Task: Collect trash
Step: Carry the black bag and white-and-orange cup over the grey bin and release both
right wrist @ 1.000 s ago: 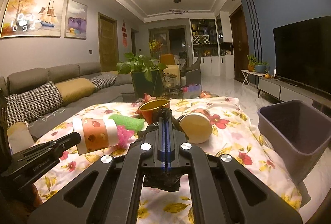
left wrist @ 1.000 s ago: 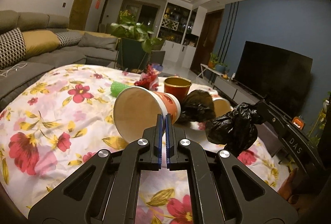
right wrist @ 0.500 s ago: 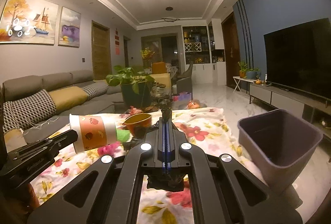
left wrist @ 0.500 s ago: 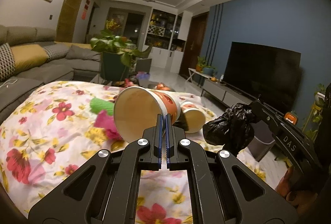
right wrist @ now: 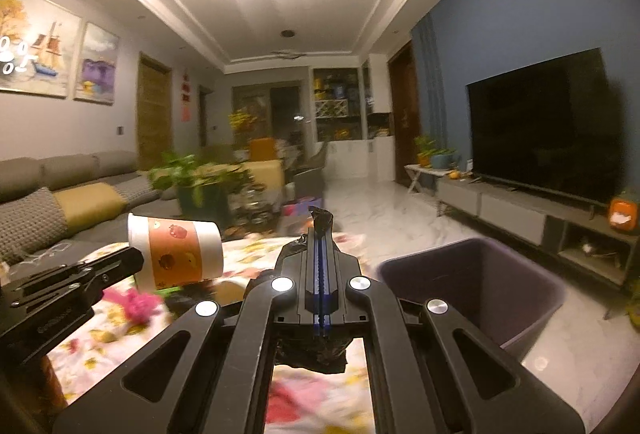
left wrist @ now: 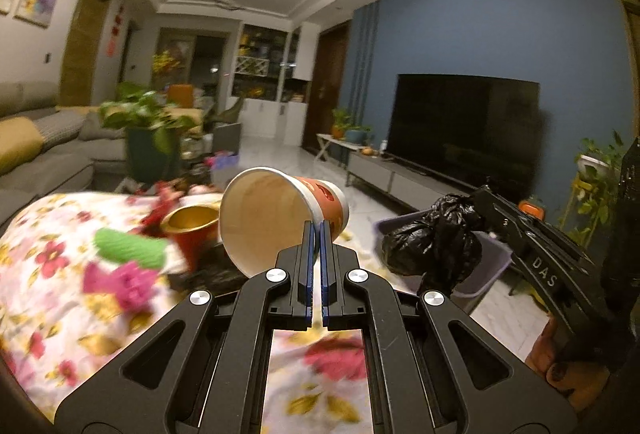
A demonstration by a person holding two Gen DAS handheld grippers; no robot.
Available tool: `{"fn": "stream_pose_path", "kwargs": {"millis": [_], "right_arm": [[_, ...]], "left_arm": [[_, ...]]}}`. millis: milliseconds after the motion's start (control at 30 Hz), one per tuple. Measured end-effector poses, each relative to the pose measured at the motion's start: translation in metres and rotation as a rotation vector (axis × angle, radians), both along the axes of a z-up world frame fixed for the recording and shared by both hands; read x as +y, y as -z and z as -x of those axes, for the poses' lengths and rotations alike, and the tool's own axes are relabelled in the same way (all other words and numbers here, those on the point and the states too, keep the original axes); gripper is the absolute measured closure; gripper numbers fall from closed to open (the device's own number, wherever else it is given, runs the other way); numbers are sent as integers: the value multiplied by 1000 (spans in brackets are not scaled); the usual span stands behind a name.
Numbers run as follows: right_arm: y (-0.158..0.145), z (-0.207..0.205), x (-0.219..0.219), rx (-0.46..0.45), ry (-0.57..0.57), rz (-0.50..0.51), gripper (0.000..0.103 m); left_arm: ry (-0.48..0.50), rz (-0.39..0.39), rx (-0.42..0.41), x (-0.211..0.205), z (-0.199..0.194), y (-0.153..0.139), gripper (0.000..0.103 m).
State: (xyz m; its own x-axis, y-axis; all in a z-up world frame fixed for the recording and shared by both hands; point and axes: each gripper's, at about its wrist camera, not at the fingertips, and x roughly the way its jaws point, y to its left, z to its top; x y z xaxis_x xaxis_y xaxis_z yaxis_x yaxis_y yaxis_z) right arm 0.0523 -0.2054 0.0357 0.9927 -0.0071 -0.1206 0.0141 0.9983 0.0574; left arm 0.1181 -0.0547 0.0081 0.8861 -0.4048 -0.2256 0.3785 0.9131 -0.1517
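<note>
The paper cup point(left wrist: 280, 218) is pinched by its rim in the closed left gripper point(left wrist: 316, 230) above the floral cloth point(left wrist: 52, 274), while the right gripper point(right wrist: 319, 234) clamps a black bag point(left wrist: 432, 246) near the grey bin point(right wrist: 480, 286).

A large dark television point(right wrist: 548, 125) hangs on the blue wall point(right wrist: 520, 13). Below the television runs a low grey cabinet point(right wrist: 516, 209) with a small orange ornament point(right wrist: 623, 214) on its near end. Across the room from the television stands a grey sofa point(right wrist: 48, 189) with a yellow cushion point(right wrist: 90, 203); two paintings point(right wrist: 60, 57) hang above the sofa.
</note>
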Motion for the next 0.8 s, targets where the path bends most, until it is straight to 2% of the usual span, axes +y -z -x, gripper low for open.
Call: {"fn": "stream_pose_path", "kwargs": {"millis": [200,400,800], "right_arm": [[-5,-7,-54,-17,127,-6,101],[-6,-17,-101,-21,215,-15,101],[9,-39,-130,-11,268,-27,101]], "left_arm": [[108,0,-20,-58,-22,-11,101],[194,-14,-11,-108,-46,-7,101],[281,-1,20,-165,-81,8,101]]}}
